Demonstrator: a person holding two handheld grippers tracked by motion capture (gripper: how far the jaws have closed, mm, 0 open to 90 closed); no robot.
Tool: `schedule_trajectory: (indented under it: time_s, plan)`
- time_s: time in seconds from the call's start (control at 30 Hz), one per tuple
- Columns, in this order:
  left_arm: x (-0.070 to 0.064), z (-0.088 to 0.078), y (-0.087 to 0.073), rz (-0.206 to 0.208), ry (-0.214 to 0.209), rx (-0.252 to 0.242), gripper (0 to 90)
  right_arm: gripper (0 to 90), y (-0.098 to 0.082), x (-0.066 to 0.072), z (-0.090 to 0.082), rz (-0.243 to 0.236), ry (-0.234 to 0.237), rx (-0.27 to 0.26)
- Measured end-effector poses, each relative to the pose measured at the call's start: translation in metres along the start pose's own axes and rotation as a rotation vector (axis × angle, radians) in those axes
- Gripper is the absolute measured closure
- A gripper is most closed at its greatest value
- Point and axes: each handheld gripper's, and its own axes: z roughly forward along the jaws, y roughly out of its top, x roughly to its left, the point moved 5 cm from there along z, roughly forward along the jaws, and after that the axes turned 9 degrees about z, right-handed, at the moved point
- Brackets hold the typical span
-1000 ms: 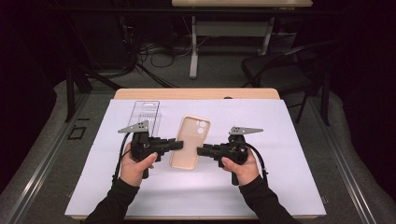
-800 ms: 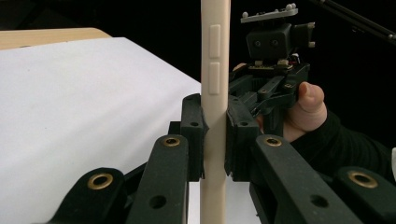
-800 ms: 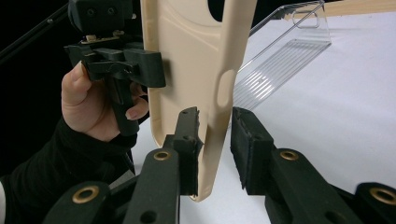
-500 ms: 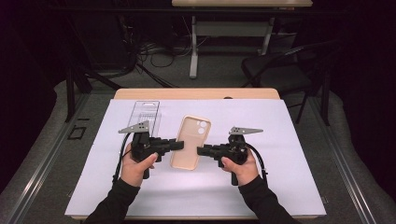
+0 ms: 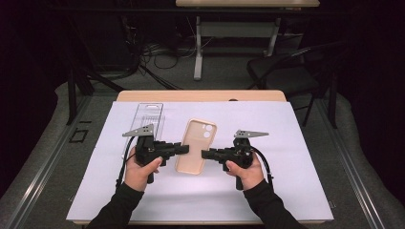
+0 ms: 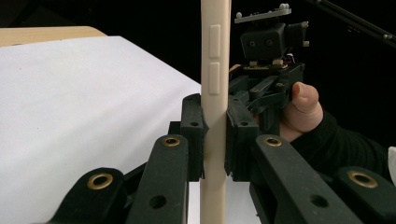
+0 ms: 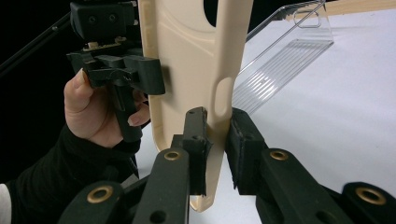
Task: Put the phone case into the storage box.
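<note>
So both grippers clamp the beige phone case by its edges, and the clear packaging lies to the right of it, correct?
Not quite. In the high view the clear packaging lies left of the phone case, behind the left gripper. The left gripper and right gripper do clamp its edges.

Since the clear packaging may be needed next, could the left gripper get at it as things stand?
Probably not at once: the left gripper is shut on the phone case. The clear packaging lies just beyond it, unobstructed.

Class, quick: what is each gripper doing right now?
Left gripper: closed on the beige phone case.
Right gripper: jaws have just been closing, gripping the phone case's other edge.
</note>
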Motion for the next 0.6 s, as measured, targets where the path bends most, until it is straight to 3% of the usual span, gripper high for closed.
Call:
schedule_trajectory:
  time_s: [0.6]
  plan:
    - [0.0007, 0.0012, -0.0017, 0.002, 0.008, 0.008, 80.4, 80.7, -0.0014, -0.0025, 0.0001, 0.03, 0.004, 0.0]
